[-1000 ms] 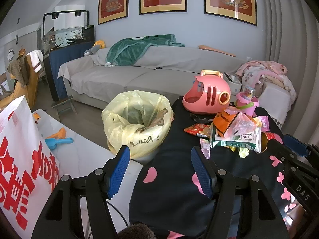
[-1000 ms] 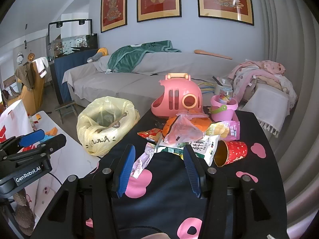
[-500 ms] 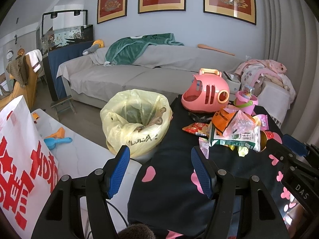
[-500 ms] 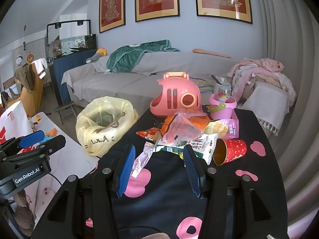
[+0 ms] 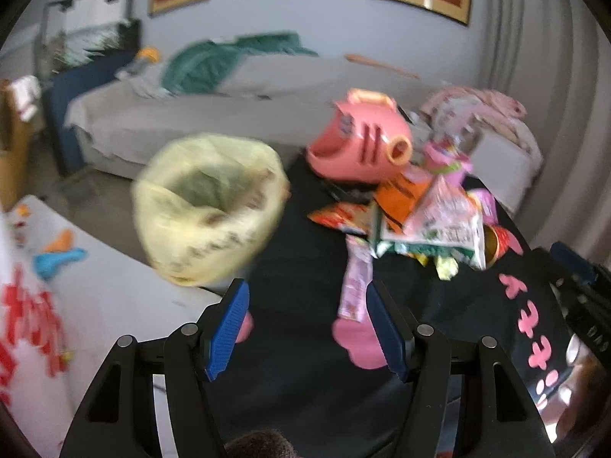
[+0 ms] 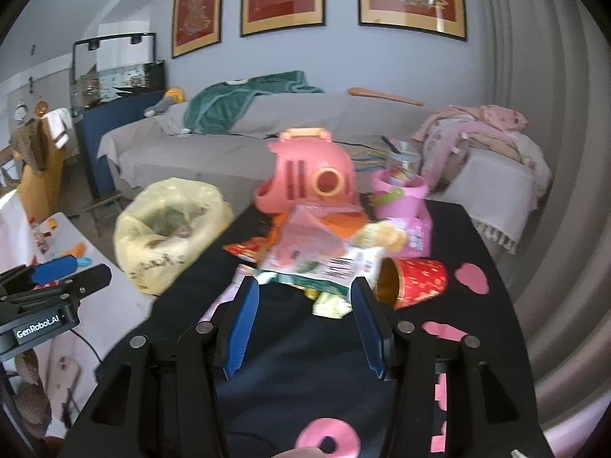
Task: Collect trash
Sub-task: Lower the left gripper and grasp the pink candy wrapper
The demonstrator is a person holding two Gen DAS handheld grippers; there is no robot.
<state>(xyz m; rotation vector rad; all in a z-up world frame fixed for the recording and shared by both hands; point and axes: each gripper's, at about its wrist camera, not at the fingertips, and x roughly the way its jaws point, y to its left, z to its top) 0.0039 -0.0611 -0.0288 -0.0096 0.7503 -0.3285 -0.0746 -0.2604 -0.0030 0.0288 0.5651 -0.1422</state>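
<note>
I am keeping both grippers wide with nothing between the fingers. The wrapper pile [image 6: 324, 252] is lying on the bench [image 6: 477, 236] just ahead of my right gripper [image 6: 303, 320]; a pink wrapper [image 5: 355, 290] is lying just ahead of my left gripper [image 5: 307, 328], and the yellow bag [image 5: 206, 206] is sitting ahead to its left. I am judging these wrappers light, crinkly and slippery, so I am favouring a pinch on a raised edge. The red cup [image 6: 414, 280] looks crushable; its rim seems best.
</note>
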